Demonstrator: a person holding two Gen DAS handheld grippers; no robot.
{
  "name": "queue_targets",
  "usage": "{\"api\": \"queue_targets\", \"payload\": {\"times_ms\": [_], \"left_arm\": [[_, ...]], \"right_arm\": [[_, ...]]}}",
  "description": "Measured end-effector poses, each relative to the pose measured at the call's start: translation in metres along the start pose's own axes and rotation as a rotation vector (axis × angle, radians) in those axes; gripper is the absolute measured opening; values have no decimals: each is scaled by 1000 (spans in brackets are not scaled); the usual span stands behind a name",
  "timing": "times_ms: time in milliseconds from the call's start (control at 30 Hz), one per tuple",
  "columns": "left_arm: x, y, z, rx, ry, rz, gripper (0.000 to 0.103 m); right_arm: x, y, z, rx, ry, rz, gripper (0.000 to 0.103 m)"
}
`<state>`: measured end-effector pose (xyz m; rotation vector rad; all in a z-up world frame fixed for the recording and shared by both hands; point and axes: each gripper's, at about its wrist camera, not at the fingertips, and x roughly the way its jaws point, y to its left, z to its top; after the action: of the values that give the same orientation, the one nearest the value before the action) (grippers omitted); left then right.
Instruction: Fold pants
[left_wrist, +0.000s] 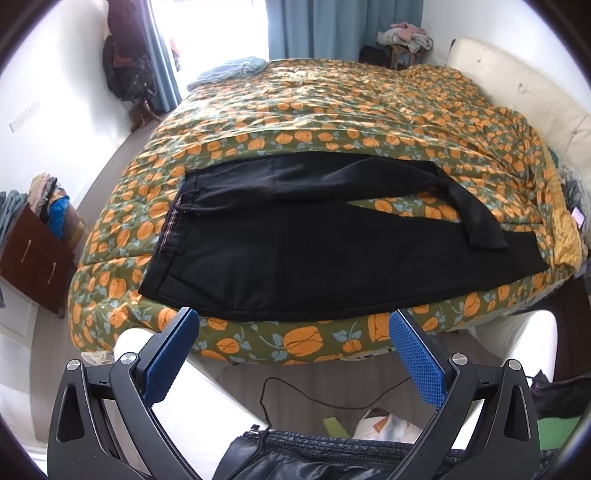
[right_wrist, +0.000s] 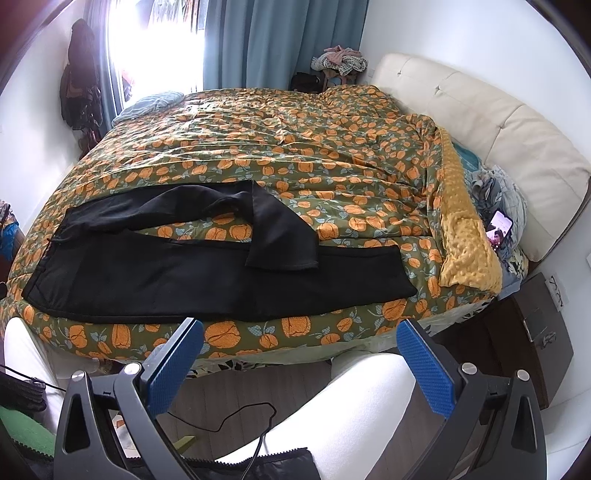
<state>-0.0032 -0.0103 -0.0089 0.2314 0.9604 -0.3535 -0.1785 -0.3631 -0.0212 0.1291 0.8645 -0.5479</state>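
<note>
A home bedroom: a bed (right_wrist: 295, 155) under a flowered quilt (left_wrist: 332, 110) is lying ahead of the jaws, blue curtains (right_wrist: 258, 40) are hanging beyond it, and a padded headboard (right_wrist: 480, 110) is standing to their right.

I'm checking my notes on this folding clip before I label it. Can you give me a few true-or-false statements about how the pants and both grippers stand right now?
1. The black pants lie spread on the floral bedspread. True.
2. The left gripper is shut on the waistband. False: it is open, short of the bed, holding nothing.
3. The far leg's end is folded back over the near leg. True.
4. The right gripper grips a leg cuff. False: it is open and empty.
5. The pants are folded into a neat square. False: they lie at full length.
</note>
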Motion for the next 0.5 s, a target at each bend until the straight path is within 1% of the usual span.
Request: {"api": "queue_targets", "payload": {"times_ms": [233,400,500], "left_arm": [[-5,1,6,-7,-18,-8,103],[-8,-2,9,17,-34,32,103],[-10,-3,10,16,-45,21,103]], "right_arm": [[0,4,0,-20,-5,10,103],[-1,3,0,-12,-20,20,103],[-1,4,1,-12,-24,26,103]]}}
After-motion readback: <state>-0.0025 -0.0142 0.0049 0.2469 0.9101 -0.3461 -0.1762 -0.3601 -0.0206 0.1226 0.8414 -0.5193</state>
